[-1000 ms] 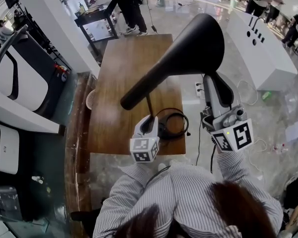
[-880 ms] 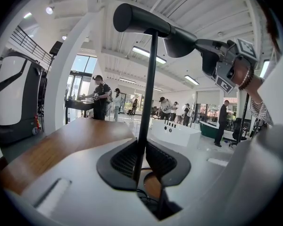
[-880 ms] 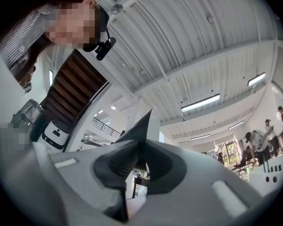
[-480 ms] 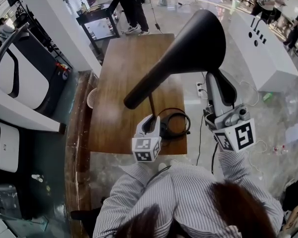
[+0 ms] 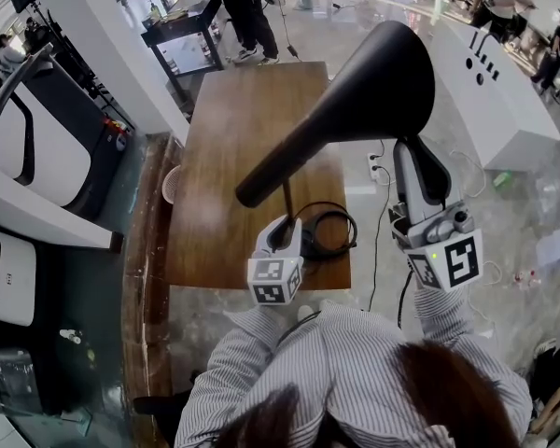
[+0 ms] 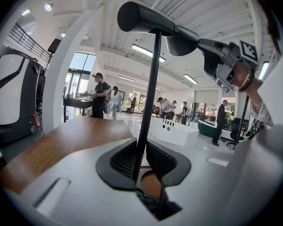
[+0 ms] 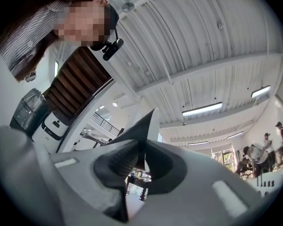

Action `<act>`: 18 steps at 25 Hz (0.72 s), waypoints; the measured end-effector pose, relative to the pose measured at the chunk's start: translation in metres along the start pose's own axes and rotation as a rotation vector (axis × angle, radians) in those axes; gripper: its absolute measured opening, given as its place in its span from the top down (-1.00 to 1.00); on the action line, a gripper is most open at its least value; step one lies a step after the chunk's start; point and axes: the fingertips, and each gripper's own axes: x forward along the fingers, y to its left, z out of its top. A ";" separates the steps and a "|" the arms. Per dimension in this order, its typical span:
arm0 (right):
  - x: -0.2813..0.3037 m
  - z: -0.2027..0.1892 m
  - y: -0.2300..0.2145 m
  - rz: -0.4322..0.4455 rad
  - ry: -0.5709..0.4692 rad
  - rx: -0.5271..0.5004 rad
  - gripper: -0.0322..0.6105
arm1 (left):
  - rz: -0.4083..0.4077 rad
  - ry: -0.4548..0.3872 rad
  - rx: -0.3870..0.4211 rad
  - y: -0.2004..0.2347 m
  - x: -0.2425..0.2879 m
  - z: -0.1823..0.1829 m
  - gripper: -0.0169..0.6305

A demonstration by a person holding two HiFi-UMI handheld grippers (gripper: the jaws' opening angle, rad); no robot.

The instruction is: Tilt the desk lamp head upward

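Observation:
A black desk lamp stands on the wooden table [image 5: 229, 138]. Its cone-shaped head [image 5: 369, 87] slants up to the right on a thin stem [image 5: 285, 197], and its coiled cable [image 5: 329, 233] lies by the base. My left gripper [image 5: 282, 232] holds the stem [image 6: 149, 88] low down; its jaws are easing open, but the pads still touch the stem. The right gripper [image 5: 413, 153] is shut on the rim of the lamp head's wide end, and that rim [image 7: 142, 125] shows between its pads. The left gripper view has the lamp head [image 6: 146, 19] overhead and the right gripper [image 6: 213, 52] at its end.
A white power strip [image 5: 375, 167] lies on the floor right of the table. A long white counter [image 5: 490, 87] stands at the far right, a black side table [image 5: 180, 28] with people at the back, and a large white machine [image 5: 19, 152] to the left.
The lamp head's wide end and the right gripper have shifted a little to the right and up. The left gripper has stayed on the stem.

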 end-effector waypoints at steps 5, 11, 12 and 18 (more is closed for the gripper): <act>-0.007 -0.001 -0.003 -0.034 -0.007 0.001 0.76 | -0.005 0.005 -0.003 -0.003 -0.003 0.001 0.74; -0.016 -0.013 -0.008 -0.079 0.002 0.064 0.75 | -0.002 -0.046 0.032 -0.010 -0.016 0.021 0.74; -0.019 -0.018 -0.008 -0.083 0.015 0.087 0.75 | -0.004 -0.054 0.024 -0.011 -0.019 0.023 0.74; -0.039 -0.060 0.017 -0.053 0.115 0.200 0.75 | 0.000 -0.097 -0.020 -0.012 -0.037 0.036 0.75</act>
